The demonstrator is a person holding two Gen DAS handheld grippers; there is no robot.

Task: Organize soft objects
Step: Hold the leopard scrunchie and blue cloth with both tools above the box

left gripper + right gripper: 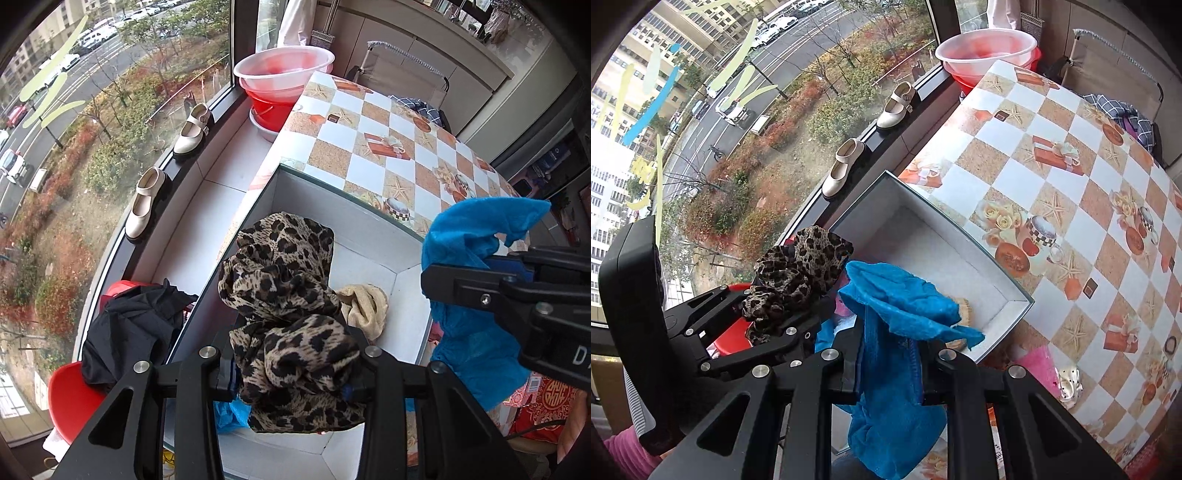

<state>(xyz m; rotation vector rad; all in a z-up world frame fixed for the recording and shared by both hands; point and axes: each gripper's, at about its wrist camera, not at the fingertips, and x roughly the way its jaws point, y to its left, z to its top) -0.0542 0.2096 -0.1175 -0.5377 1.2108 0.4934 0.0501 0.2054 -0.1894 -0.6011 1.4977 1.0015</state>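
Bunched between the jaws of the left gripper (291, 373) is a leopard-print cloth (288, 295), the nearest thing in the left wrist view; the pads are clamped on its middle and loose folds spill above and below. It hangs over the near end of an open white box (369, 236), which stands on a table with a checked, starfish-patterned cover (369, 147). To the right, the right gripper (890, 373) is closed tight on a blue fleecy cloth (897, 306), pinched at a gathered waist so that one end flops toward the box and the other dangles below the jaws. A small beige cloth (365, 306) lies crumpled on the box floor, near its right wall.

Both held cloths look light, limp and easily squashed, with nothing brittle about them. They should drape and trail, so a hanging end may catch on the box rim. A grip at the bunched middle, as now, seems the soundest hold. The blue one looks fluffier and less likely to slip than the thin leopard fabric.

Far left, two cream shoes (192, 129) stand on the window sill, well apart from the box.
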